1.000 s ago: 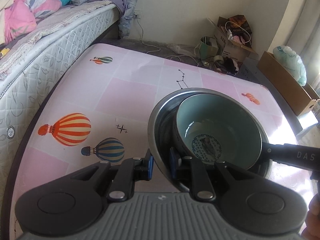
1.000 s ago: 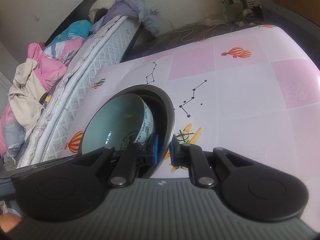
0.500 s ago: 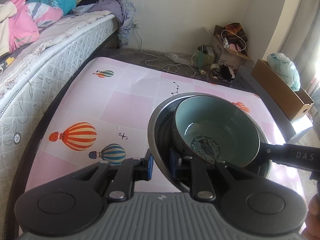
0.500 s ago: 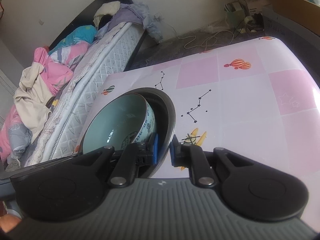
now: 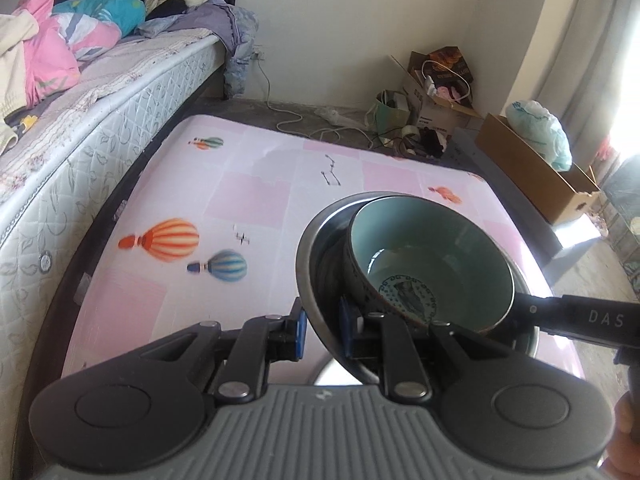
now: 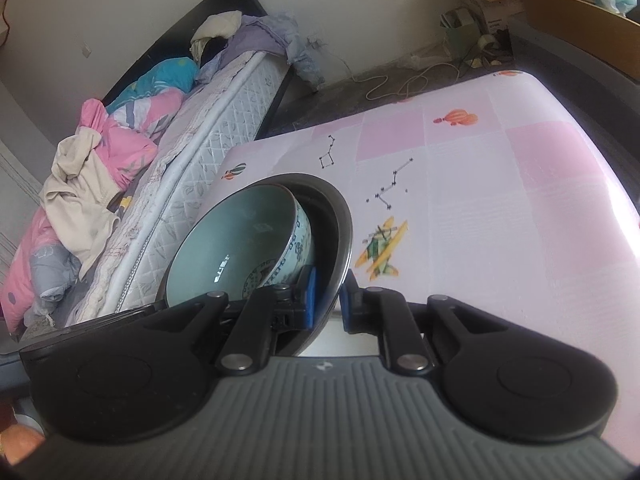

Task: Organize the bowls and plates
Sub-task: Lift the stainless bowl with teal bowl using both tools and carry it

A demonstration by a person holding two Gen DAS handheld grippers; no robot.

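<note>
Both grippers pinch the metal bowl (image 5: 320, 280) by its rim, left gripper (image 5: 322, 330) near side, right gripper (image 6: 330, 300) across, so it stays level, probably. The green bowl (image 5: 432, 264) sits inside, above the table's (image 5: 248, 196) right edge

The white letters "DAS" can be read on the black arm of the right claw (image 5: 576, 318), at the right edge of the left wrist view. A cardboard box (image 5: 434, 114) on the floor has dark print on its side, but it is too small to read. Nothing else can be read.
</note>
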